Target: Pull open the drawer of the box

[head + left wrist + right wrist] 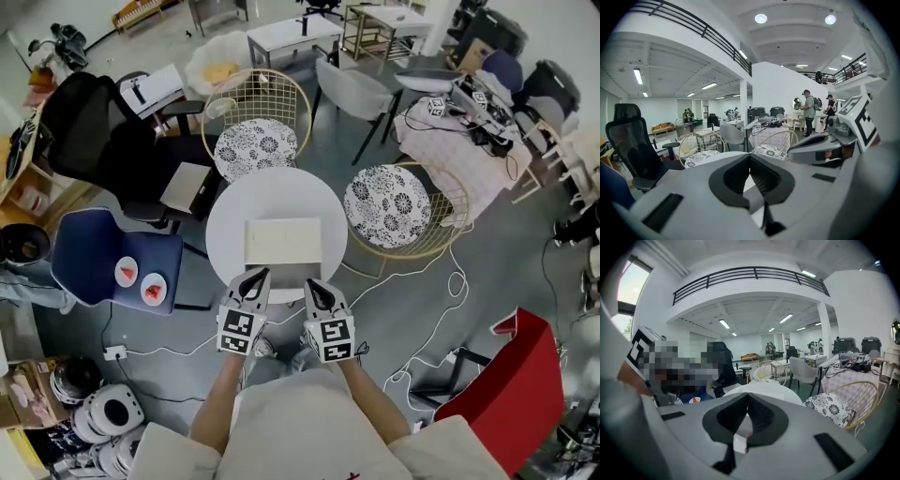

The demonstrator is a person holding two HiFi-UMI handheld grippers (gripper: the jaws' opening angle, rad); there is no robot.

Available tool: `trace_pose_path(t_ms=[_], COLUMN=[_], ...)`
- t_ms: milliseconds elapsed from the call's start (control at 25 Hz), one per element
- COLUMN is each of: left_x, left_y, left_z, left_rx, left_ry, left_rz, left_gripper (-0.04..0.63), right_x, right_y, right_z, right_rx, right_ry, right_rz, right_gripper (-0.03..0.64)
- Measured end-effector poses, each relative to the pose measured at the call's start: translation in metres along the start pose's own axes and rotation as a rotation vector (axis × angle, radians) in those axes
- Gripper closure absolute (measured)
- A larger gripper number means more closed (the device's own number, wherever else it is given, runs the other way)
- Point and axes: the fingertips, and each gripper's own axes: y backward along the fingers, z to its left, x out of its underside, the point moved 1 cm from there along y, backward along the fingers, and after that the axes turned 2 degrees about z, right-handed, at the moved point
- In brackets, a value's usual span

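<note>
A flat cream box (283, 241) lies in the middle of a small round white table (230, 220). Whether its drawer stands out I cannot make out. Both grippers hang side by side over the table's near edge, just short of the box's front. The left gripper (255, 277) has its jaws together at the tips with nothing between them, and so does the right gripper (315, 287). In the left gripper view the closed jaws (750, 155) cover the box and only the table (715, 158) shows. The right gripper view gives the same: shut jaws (748, 394) over the table (765, 388).
Two wire chairs with patterned cushions (256, 145) (386, 204) stand behind and to the right of the table. A black office chair (94, 131) and a blue chair holding two plates (112, 267) are at the left. Cables (422, 281) trail on the floor, with a red chair (511, 384) at the right.
</note>
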Motion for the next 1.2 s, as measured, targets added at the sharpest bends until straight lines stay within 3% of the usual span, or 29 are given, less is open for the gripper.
trace_pose_path(t_ms=[400, 880, 1200], left_x=[-0.001, 0.049, 0.071], left_y=[0.077, 0.205, 0.247], left_z=[-0.038, -0.086, -0.117], left_rx=[0.014, 0.049, 0.047], left_ry=[0.034, 0.038, 0.078], left_rz=[-0.086, -0.115, -0.129], left_gripper=[0.584, 0.584, 0.584], right_x=[-0.028, 0.018, 0.037], right_y=[0.063, 0.154, 0.203], right_z=[0.053, 0.153, 0.182], right_rx=[0.022, 0.084, 0.098], right_ry=[0.048, 0.050, 0.061], right_rz=[-0.137, -0.163, -0.179], right_gripper=[0.601, 0.601, 0.601])
